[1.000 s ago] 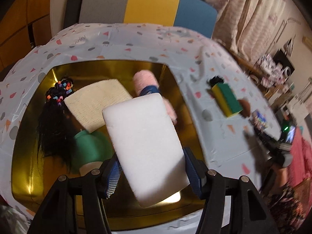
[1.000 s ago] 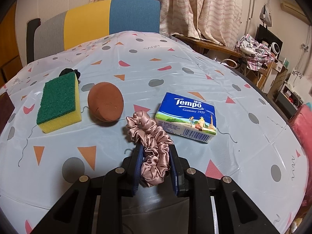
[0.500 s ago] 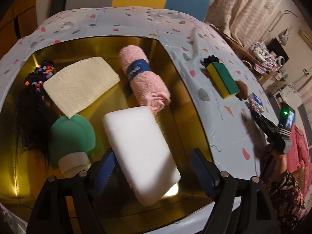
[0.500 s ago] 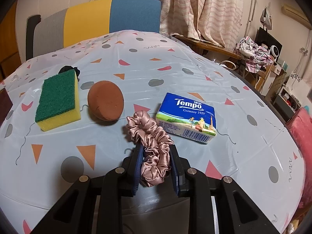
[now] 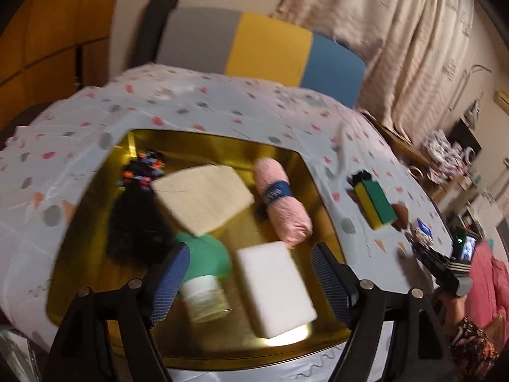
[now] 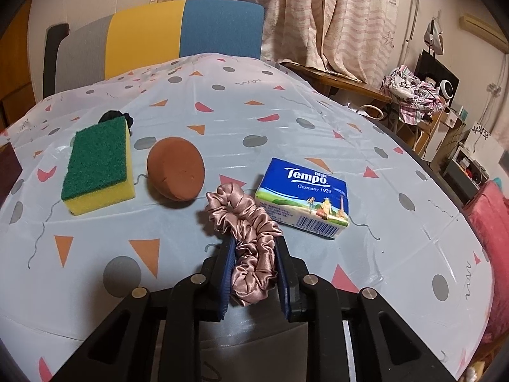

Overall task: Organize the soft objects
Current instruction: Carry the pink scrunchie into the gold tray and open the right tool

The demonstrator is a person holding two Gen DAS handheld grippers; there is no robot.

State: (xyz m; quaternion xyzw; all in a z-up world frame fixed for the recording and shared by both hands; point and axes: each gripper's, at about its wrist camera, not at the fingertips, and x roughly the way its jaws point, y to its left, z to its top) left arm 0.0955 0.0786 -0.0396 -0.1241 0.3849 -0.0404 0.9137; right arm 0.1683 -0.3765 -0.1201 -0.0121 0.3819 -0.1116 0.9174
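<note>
Left-wrist view smeared by motion blur; edges of everything in the gold tray [image 5: 321,178] soft. Black wig [image 5: 133,226] with coloured beads barely readable at the tray's far left. Green-capped bottle [image 5: 203,270] partly hidden behind the left tongs [image 5: 251,273], spread wide and released, nothing pressed between the pads. White foam block [image 5: 275,286] lying in the tray's near part between the fingers, touched by neither. Cream cloth [image 5: 203,197] and rolled pink towel [image 5: 283,207] farther in, the towel's near end just beside the block.

Seen sharply only from the right wrist: right tongs [image 6: 256,264] clenched on a pink satin scrunchie [image 6: 245,229], its far loop resting on the patterned counter [image 6: 95,254]. Tempo tissue pack [image 6: 302,200] just right of it, brown makeup sponge [image 6: 176,168] to the far left, green-and-yellow scouring sponge [image 6: 98,168] left again, a black item half hidden behind that. Tray cut off in this view.

Beyond the counter, a striped chair back [image 6: 152,38], curtains [image 6: 334,16] and cluttered shelves [image 6: 458,146] at right.
</note>
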